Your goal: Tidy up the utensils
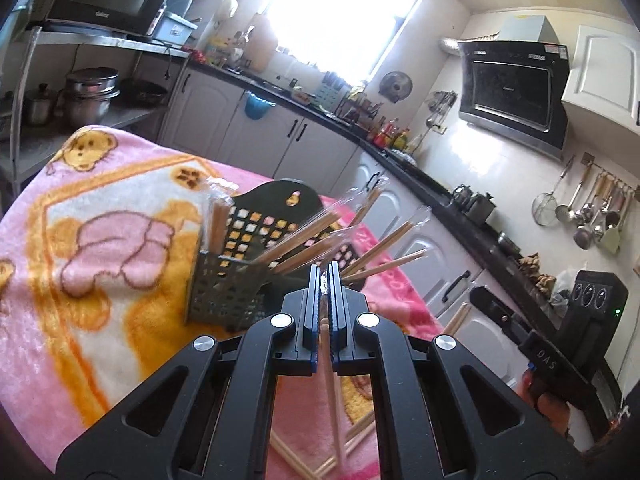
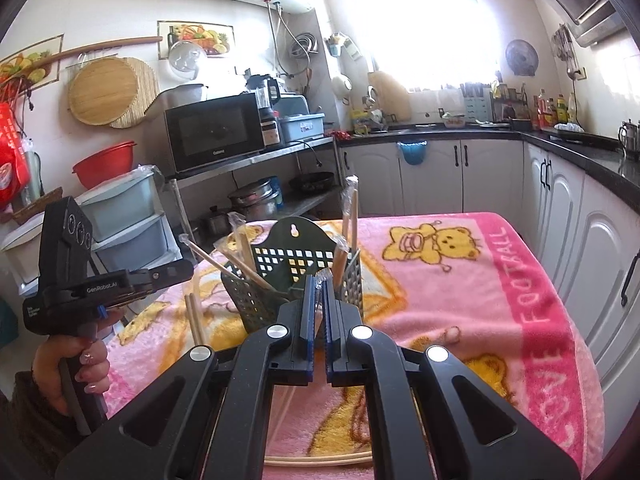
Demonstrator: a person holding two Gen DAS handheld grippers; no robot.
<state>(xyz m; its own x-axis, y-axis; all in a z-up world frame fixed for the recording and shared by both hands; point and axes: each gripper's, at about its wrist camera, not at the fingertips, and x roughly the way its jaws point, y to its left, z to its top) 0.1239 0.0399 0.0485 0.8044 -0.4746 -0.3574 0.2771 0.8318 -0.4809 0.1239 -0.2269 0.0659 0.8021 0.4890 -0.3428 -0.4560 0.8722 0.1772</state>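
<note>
Chopsticks (image 1: 329,364) pinched in left gripper (image 1: 325,280), holder (image 1: 228,284) beyond

A fluffy pink blanket (image 2: 460,300) bore yellow teddy bears; the dark green perforated plastic holder (image 2: 296,256) held pale wooden chopsticks (image 2: 348,216).

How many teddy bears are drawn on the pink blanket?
3 show for sure: one yellow bear near the far edge, one at the far corner by the shelf, one beside the right tool. The chopstick holder and tools may hide more.
</note>
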